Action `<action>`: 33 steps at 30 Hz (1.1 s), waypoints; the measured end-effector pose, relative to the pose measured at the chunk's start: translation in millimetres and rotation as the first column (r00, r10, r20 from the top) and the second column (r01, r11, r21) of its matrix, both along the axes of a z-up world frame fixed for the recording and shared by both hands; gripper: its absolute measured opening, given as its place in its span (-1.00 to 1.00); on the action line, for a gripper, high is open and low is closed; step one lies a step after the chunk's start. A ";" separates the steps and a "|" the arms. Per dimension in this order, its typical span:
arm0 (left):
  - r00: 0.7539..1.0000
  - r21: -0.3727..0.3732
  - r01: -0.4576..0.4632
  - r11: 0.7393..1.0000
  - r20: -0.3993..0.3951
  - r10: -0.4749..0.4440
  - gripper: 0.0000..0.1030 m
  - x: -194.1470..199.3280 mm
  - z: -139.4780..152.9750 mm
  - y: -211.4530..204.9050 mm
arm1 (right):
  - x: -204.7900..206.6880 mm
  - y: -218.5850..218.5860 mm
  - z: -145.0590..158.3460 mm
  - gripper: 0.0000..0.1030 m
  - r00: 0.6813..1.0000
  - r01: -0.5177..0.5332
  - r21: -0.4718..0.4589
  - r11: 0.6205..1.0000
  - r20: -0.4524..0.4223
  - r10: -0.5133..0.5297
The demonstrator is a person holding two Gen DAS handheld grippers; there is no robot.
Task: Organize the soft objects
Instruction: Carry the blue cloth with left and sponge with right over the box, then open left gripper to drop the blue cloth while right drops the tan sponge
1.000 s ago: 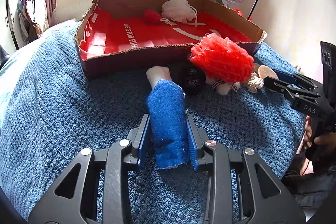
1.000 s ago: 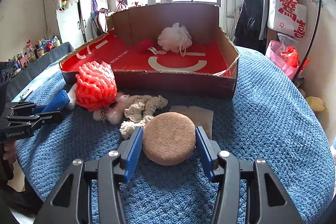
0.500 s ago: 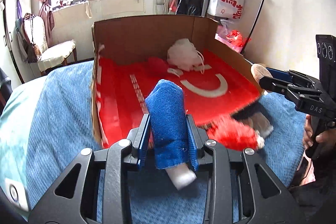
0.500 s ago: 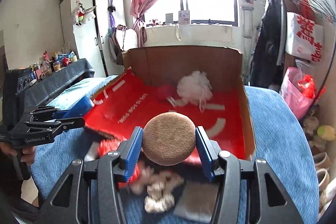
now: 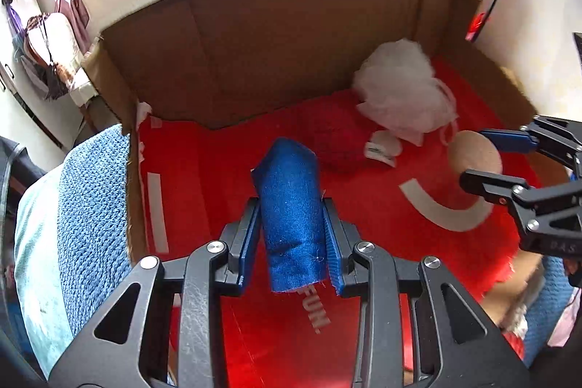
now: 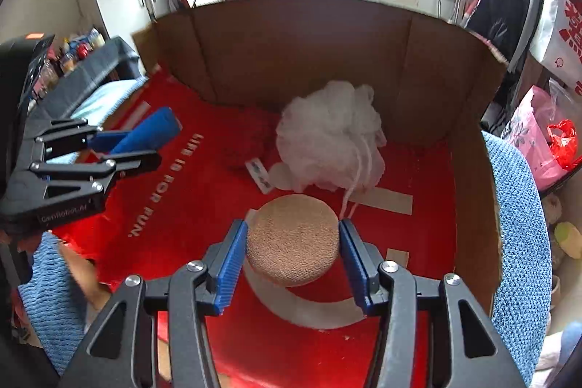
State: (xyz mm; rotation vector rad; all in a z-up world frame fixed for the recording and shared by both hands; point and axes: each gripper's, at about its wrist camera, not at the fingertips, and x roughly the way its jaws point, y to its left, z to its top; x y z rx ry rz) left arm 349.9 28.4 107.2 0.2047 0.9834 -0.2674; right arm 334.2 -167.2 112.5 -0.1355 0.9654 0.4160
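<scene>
Together we hold both grippers over the red-lined cardboard box (image 5: 254, 53), left gripper (image 5: 293, 231) clenched on a rolled blue cloth (image 5: 293, 206), right gripper (image 6: 291, 242) grasping a round tan sponge (image 6: 293, 239).

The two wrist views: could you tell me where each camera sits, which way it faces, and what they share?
Left wrist: on the left gripper, looking down into the cardboard box; its jaws clamp a blue cloth.
Right wrist: on the right gripper, looking into the same box; its jaws clamp a tan round sponge.
Shared: the white mesh puff, the red box floor, and each other's gripper.
</scene>
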 end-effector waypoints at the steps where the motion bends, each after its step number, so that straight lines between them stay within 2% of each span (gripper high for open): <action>1: 1.000 0.014 -0.010 1.000 -0.016 0.010 -0.41 7.5 -4.2 -1.3 | 4.5 -0.8 -2.8 0.05 1.000 0.007 -0.013 1.000 -0.013 -0.008; 6: 0.997 0.057 -0.045 0.997 -0.067 0.049 -0.41 31.6 -18.0 -4.3 | 23.5 -7.1 -15.6 0.05 0.995 0.039 -0.047 0.998 -0.091 -0.043; 17: 0.989 0.046 -0.067 0.997 -0.129 0.073 -0.41 46.0 -29.9 -8.4 | 41.3 -17.1 -27.9 0.05 0.988 0.074 -0.104 0.992 -0.126 -0.087; 27: 0.988 0.035 -0.072 0.997 -0.133 0.076 -0.40 61.9 -26.5 -1.4 | 44.1 -19.7 -33.0 0.07 0.984 0.083 -0.108 0.991 -0.147 -0.099; 33: 0.988 0.035 -0.073 0.997 -0.130 0.077 -0.40 61.5 -35.2 4.0 | 51.2 -20.3 -36.2 0.12 0.983 0.082 -0.110 0.991 -0.155 -0.099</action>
